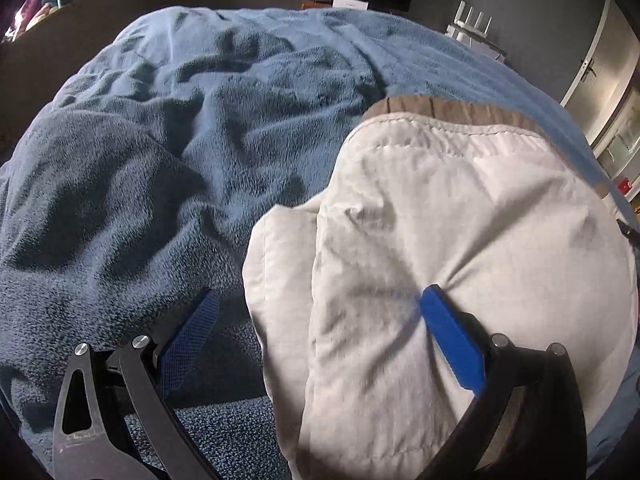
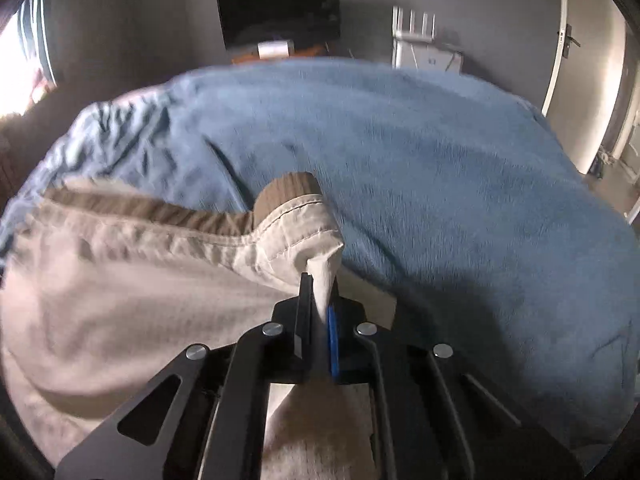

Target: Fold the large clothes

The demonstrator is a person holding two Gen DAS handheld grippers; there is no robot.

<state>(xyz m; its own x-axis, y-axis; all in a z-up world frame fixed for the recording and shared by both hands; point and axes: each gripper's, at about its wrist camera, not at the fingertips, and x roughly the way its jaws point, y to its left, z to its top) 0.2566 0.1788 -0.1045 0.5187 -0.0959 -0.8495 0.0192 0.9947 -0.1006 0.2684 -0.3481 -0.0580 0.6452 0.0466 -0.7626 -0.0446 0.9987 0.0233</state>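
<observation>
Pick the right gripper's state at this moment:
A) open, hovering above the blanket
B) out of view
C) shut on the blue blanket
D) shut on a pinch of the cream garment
D: in the right wrist view the right gripper has its jaws nearly together with a pleat of the cream garment squeezed between them, near its brown ribbed band, above the blue blanket.

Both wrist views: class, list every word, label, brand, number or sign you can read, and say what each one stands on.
No text can be read in either view.
white label below the dark screen: too small and blurred to read.
small red sign by the door: too small to read.
cream garment, blue blanket, left gripper and right gripper: no print or logo visible.
</observation>
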